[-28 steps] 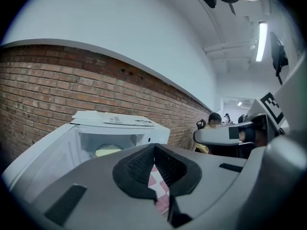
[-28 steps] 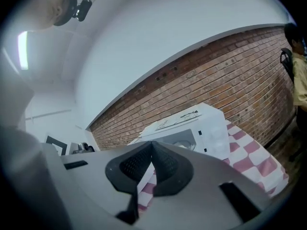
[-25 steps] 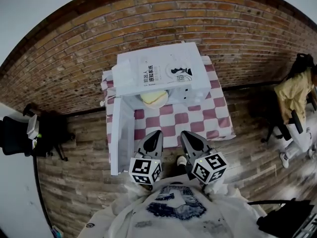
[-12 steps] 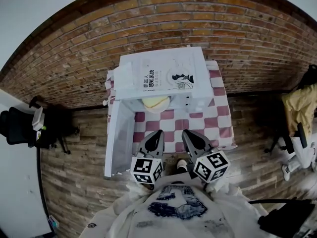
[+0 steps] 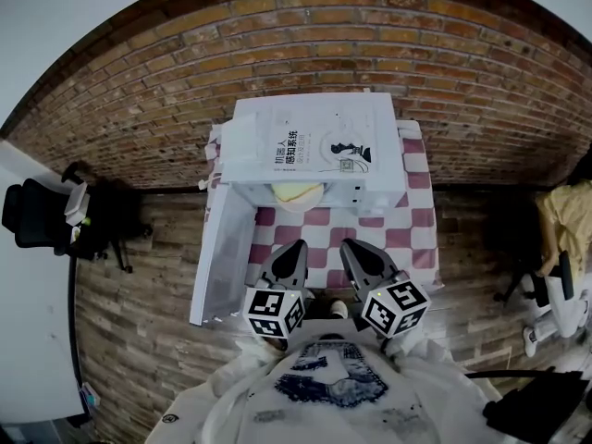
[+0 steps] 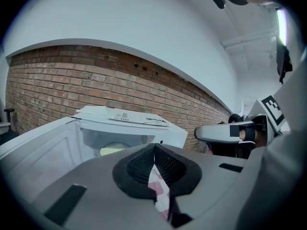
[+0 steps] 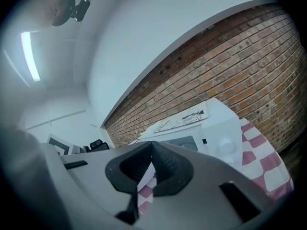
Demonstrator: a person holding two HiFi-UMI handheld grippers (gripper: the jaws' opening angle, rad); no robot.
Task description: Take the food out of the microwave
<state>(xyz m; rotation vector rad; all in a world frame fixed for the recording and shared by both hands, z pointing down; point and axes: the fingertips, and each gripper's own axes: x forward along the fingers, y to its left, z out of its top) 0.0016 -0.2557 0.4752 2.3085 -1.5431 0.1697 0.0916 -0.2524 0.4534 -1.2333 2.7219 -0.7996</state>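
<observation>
The food (image 5: pixel 296 191) sits inside the white microwave (image 5: pixel 319 141) at the counter's (image 5: pixel 414 234) far edge, its door (image 5: pixel 225 252) swung open to the left, while the left gripper (image 5: pixel 294 248) and right gripper (image 5: pixel 351 248) hover side by side over the near edge, both jaws closed on nothing.

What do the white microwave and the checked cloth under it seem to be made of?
Microwave: likely painted metal or plastic; smooth, matte white flat panels. Cloth: probably woven fabric; pink-and-white checks, its edge hanging down softly.
</observation>
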